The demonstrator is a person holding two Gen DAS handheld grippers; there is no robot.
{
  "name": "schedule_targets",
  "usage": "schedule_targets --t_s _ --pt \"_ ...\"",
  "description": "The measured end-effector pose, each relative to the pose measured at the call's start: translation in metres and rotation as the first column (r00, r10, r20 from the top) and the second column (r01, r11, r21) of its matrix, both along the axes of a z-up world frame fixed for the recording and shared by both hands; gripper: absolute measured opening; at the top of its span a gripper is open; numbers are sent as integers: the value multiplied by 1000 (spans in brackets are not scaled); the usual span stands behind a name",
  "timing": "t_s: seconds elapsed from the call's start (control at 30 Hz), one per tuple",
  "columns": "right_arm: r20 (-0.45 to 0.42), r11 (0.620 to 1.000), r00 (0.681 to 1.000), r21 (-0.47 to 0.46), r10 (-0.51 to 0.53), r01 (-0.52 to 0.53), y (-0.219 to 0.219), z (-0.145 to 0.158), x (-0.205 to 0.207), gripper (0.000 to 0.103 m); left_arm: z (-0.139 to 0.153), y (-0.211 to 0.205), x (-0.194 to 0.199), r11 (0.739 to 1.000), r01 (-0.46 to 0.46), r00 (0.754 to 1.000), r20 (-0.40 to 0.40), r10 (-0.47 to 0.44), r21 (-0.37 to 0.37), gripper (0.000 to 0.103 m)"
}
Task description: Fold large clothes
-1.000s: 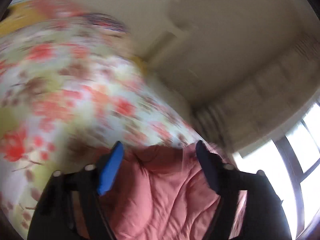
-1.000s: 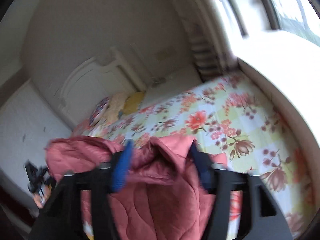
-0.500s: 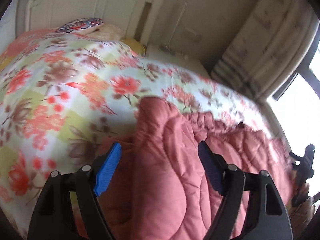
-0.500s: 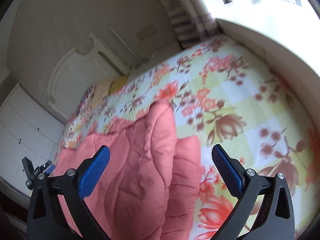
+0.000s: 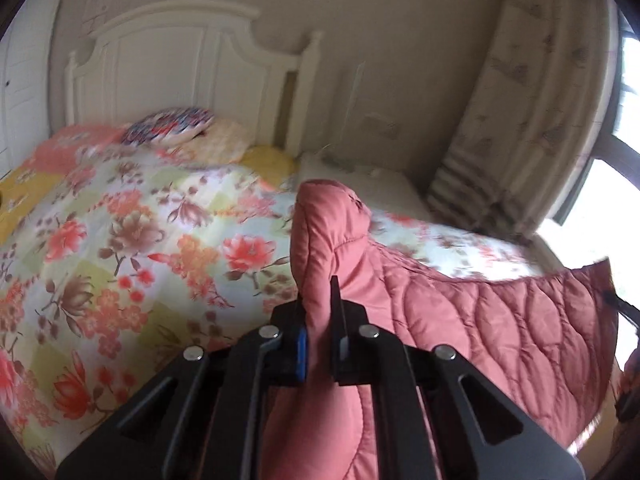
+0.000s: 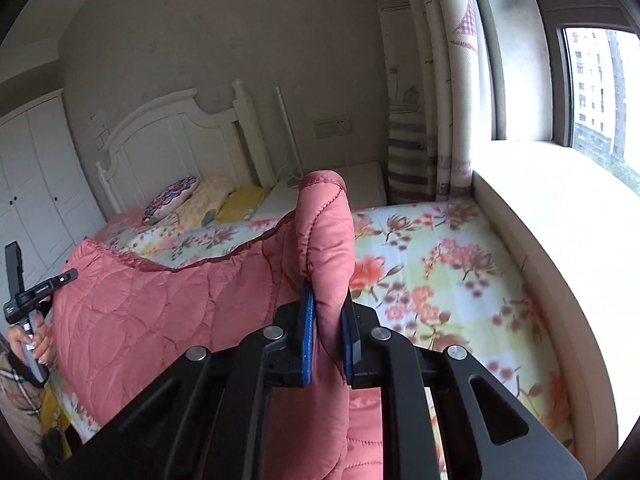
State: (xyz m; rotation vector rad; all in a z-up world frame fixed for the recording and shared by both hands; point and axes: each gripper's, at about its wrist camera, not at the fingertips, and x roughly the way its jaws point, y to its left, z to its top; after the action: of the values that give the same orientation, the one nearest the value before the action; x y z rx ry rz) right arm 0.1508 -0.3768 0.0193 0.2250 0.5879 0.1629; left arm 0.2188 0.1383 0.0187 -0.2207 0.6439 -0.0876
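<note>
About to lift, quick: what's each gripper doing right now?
Left gripper: just closed on the pink quilted garment.
Right gripper: just closed on the same garment.

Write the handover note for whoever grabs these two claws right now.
Left claw: has just closed, shut on one bunched corner of the pink quilted garment.
Right claw: has just closed too, shut on the other bunched corner.
The garment hangs stretched between the two claws, above the foot of the bed with the floral sheet. Pillows sit by the headboard.
Done: both corners gripped, garment raised.
Left: bring the corners together or lay it flat, then make the folds. No finished fold is visible yet.
</note>
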Motion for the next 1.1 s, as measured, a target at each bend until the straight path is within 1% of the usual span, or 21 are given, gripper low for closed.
schedule_targets --t_s 0.1,0.2,0.27,0.3,0.37,0.4,0.43,0.47,0.5,0.53,0.57,0.6,0.63,0.67,0.73,0.77,0.83,0.9,0.97,1.03,1.1 --pt "-100 997 992 -1 -74 74 -2 -28 45 15 -35 -1 34 999 -49 995 -92 50 7 9" --pt "-227 991 965 5 -129 133 -9 -79 78 15 -87 -1 54 992 -93 976 -188 107 85 21" --pt "-325 989 934 -24 -147 147 -5 -122 94 15 -95 6 58 993 -111 972 -202 117 40 23" --pt "-322 990 937 0 -135 142 -6 -135 94 15 -92 8 57 993 -115 974 -191 119 36 23" --pt "-311 987 940 32 -140 157 -10 -132 92 15 -93 7 57 993 -113 974 -191 119 40 26" --pt "-309 988 940 8 -146 156 -10 -130 92 15 -94 7 57 992 -117 974 -192 122 40 27" --pt "-304 988 940 -17 -151 154 -9 -129 91 17 -93 7 56 992 -120 974 -189 126 43 32" --pt "-303 988 941 -29 -151 149 -9 -130 93 19 -91 8 55 991 -126 974 -183 133 45 46" --pt "-303 989 942 -17 -146 148 -9 -131 93 23 -88 8 52 990 -131 975 -175 137 46 54" --pt "-302 989 943 -3 -142 148 -11 -130 93 28 -79 8 47 990 -133 979 -150 138 42 69" --pt "-309 988 941 22 -139 153 -14 -128 93 34 -66 8 39 988 -146 983 -102 150 43 78" --pt "-317 987 940 49 -130 153 -16 -124 92 55 -53 11 30 984 -171 984 -41 174 53 82" --pt "-325 984 937 77 -130 163 -20 -115 88 93 -36 10 17 974 -213 977 38 211 72 91" --pt "-312 979 937 77 -158 190 -23 -102 80 99 -22 8 6 968 -237 969 95 229 81 97" --pt "-213 978 963 90 -163 186 -21 -69 62 99 8 -8 -13 973 -208 963 196 186 96 101" --pt "-160 983 977 91 -143 159 -14 -49 54 99 16 -19 -17 977 -180 965 214 153 118 101" --pt "-62 995 994 51 -86 89 14 -16 39 99 29 -56 -19 967 -119 974 216 69 226 101" --pt "-5 999 1000 -35 -8 7 55 4 31 99 26 -86 -17 950 -57 980 197 -5 307 101" --pt "-7 990 998 -130 60 -61 97 7 32 99 7 -116 -7 921 10 989 129 -66 390 101" --pt "-57 965 990 -223 127 -137 137 -5 40 99 -13 -131 5 906 47 995 65 -82 420 101" --pt "-127 929 979 -315 160 -193 173 -30 54 99 -47 -134 26 899 87 996 -39 -78 428 101"
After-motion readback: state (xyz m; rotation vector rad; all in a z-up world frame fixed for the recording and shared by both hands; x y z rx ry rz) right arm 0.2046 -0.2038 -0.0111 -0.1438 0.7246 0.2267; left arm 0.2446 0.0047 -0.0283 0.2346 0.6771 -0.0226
